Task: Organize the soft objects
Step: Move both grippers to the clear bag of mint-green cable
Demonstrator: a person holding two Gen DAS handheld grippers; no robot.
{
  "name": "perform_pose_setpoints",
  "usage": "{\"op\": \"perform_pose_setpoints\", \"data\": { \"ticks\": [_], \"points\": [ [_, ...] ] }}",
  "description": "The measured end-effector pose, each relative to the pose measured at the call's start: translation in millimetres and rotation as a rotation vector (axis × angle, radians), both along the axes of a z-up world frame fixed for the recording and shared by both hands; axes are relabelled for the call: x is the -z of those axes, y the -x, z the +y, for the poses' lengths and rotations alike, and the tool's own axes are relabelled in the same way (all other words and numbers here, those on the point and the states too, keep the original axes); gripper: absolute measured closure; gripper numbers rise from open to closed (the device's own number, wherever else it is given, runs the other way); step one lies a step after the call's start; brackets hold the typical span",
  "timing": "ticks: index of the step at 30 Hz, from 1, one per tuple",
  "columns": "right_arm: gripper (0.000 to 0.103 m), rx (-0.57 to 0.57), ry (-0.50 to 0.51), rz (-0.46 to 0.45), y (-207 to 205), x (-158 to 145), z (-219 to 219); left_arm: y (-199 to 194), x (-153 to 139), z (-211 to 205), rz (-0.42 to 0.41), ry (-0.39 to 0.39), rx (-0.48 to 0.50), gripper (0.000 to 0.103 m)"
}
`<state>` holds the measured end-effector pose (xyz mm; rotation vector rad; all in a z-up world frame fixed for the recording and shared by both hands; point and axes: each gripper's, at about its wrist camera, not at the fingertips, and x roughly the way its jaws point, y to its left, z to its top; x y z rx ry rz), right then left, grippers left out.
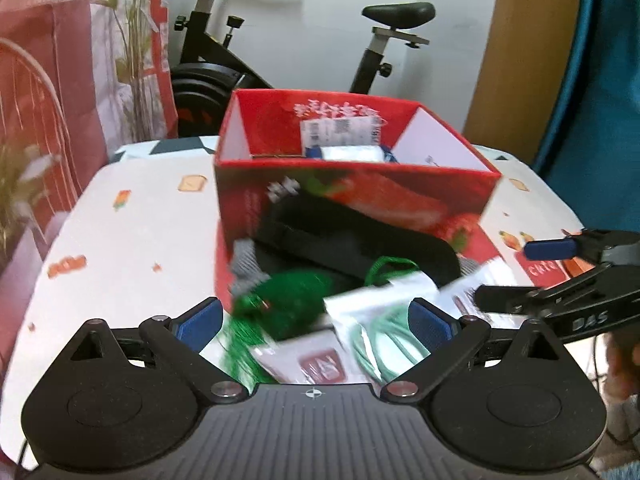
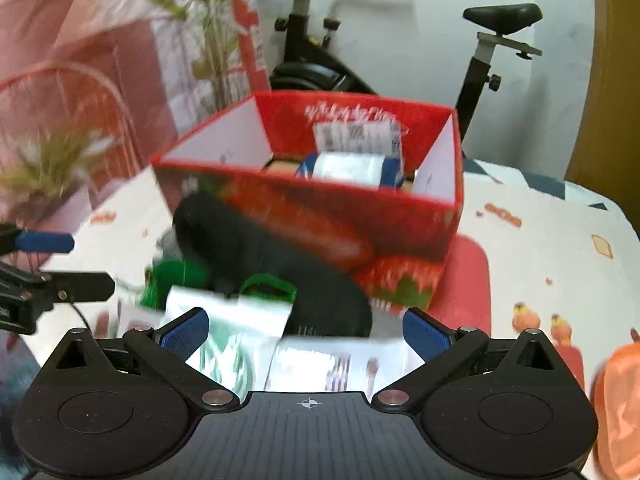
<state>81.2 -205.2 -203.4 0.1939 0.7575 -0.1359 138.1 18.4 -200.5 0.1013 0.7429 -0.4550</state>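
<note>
A red cardboard box (image 1: 356,176) (image 2: 312,196) stands open-topped on the table, with a white and blue packet (image 1: 352,154) (image 2: 348,166) inside. Against its front lie a black soft pouch (image 1: 360,248) (image 2: 272,256), a green fuzzy bundle (image 1: 292,296) (image 2: 172,280) and white packets (image 1: 380,292) (image 2: 240,320), all blurred. My left gripper (image 1: 316,320) (image 2: 72,264) is open above the green bundle and packets, its pads clear of them. On the right, my right gripper (image 2: 306,332) (image 1: 520,274) is open over the packets, gripping nothing.
The table (image 1: 140,220) has a white cloth with small printed pictures. An exercise bike (image 1: 280,52) stands behind it. A potted plant (image 2: 52,168) and pink fabric are at the left. An orange object (image 2: 616,400) lies at the table's front right, and a red mat (image 2: 468,280) sits under the box.
</note>
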Motion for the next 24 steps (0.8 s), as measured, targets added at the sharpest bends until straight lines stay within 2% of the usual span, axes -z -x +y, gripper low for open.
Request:
{"op": "perform_pose_setpoints", "data": {
  "ticks": [6, 9, 10, 11, 14, 17, 24],
  "points": [
    [0.002, 0.005, 0.033, -0.038, 25, 14, 22, 20, 19, 3, 0.014, 0.073, -0.045, 0.005],
    [0.008, 0.013, 0.016, -0.052, 34, 21, 25, 24, 24, 8, 0.028, 0.095, -0.058, 0.015],
    [0.011, 0.005, 0.006, -0.049, 36, 23, 25, 25, 25, 10, 0.027, 0.111, -0.062, 0.022],
    [0.015, -0.003, -0.001, -0.043, 38, 27, 26, 24, 25, 13, 0.028, 0.132, -0.056, 0.034],
    [0.028, -0.028, -0.009, -0.030, 38, 35, 29, 22, 30, 10, 0.053, 0.145, -0.020, 0.051],
    [0.037, -0.059, -0.048, -0.023, 33, 41, 31, 24, 34, 2, 0.067, 0.126, 0.013, 0.054],
    [0.048, -0.132, -0.086, -0.018, 32, 47, 40, 21, 51, -10, 0.141, 0.109, 0.049, 0.054]
  ]
}}
